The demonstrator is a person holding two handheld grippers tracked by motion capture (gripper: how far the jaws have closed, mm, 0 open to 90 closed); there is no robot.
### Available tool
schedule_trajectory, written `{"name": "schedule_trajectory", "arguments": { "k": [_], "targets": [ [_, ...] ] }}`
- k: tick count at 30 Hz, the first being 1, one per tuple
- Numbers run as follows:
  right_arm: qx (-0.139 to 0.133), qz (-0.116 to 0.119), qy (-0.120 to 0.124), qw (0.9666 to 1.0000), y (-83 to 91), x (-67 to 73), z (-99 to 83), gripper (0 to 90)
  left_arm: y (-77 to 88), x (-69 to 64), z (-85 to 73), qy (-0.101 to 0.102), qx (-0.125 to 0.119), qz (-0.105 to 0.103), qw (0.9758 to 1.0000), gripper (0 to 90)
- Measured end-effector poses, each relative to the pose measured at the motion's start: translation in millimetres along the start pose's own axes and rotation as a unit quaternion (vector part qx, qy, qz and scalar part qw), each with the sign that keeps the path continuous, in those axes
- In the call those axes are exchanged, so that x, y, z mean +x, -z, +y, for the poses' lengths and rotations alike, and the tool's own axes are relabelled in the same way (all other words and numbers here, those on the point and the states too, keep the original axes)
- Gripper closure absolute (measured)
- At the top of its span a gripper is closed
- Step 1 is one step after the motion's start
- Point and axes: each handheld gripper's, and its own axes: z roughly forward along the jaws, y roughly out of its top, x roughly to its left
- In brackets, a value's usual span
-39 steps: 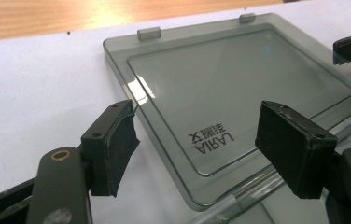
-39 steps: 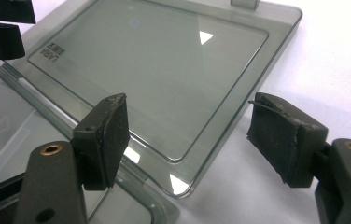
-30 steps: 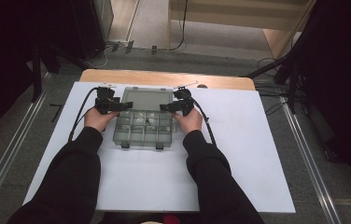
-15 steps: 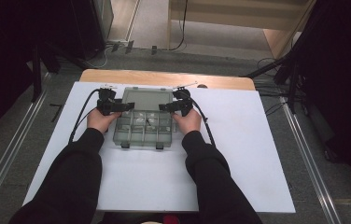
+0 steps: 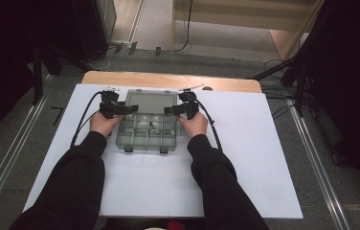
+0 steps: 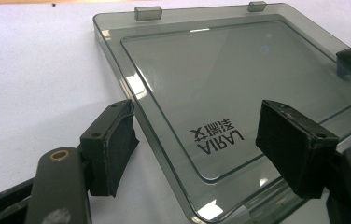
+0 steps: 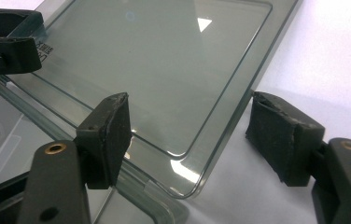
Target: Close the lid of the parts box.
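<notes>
Setting: white sheet [image 5: 245,158] is covering a wooden table [image 5: 168,79], which is standing on grey floor with dark stands and cables around it.
Task thing: smoky clear plastic compartment box [image 5: 145,130] is sitting mid-sheet between the two hands, with its lid [image 5: 150,102] lying swung open and flat on the far side.
Left gripper [image 5: 120,109]: jaws are standing apart, straddling the lid's near left corner; the pads are not pressing on it.
Right gripper [image 5: 174,110]: jaws have just been closing a little but are gaping wide, one over the lid, one out over the sheet, with the lid's edge between them and untouched.
Handling: box is looking light, stiff and thin-walled; the glossy plastic is likely going to slip under rubber pads and flex if pinched at a corner alone.
Where to grip: the lid's raised side rim, both grippers working symmetrically; the flat pane is offering little to pinch.
Latches: two small tabs [image 6: 148,12] are sticking out along the lid's far edge, and two clips are showing on the box's near side.
Hard to make out: compartment contents are reading as small pale bits, possibly hardware, too small to name.
Cut off: the hinge line is partly covered by the jaws in both gripper views.
</notes>
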Motion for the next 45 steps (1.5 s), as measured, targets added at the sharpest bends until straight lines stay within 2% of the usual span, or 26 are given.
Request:
{"name": "schedule_trajectory", "arguments": {
  "k": [4, 9, 16, 20, 27, 32, 40, 45],
  "targets": [
    [0.003, 0.009, -0.008, 0.9999, 0.1, -0.2, 0.3, 35.1, 0.2, 0.3, 0.4, 0.007, -0.001, -0.002, 1.0000, 27.7],
    [0.001, 0.006, -0.007, 1.0000, -0.6, 1.2, 0.3, 34.7, 0.6, 0.3, 0.7, 0.012, 0.003, -0.002, 0.9999, 27.8],
    [-0.006, 0.005, 0.000, 1.0000, -1.2, 1.8, -0.3, 34.6, 1.0, 3.2, 0.6, 0.031, 0.008, -0.021, 0.9993, 28.1],
    [-0.013, -0.002, 0.011, 0.9999, -0.7, 4.1, 0.0, 35.3, 2.2, 1.7, 1.5, 0.021, 0.005, -0.016, 0.9996, 29.2],
    [-0.022, -0.004, 0.025, 0.9994, -1.7, 4.5, 1.1, 33.4, 3.8, 0.9, 2.3, 0.015, -0.004, -0.010, 0.9998, 32.1],
    [-0.038, -0.006, 0.018, 0.9991, -0.8, 3.4, 3.3, 37.2, 6.5, 0.0, 3.6, 0.011, -0.011, -0.005, 0.9999, 36.5],
    [-0.054, -0.010, 0.028, 0.9981, 0.5, 2.4, 5.5, 39.9, 10.5, -0.9, 5.5, 0.005, -0.018, -0.006, 0.9998, 38.3],
    [-0.051, -0.009, 0.033, 0.9981, 4.4, 4.2, 8.7, 40.7, 12.0, -2.3, 6.2, 0.000, -0.023, -0.004, 0.9997, 38.2]
  ]
}}
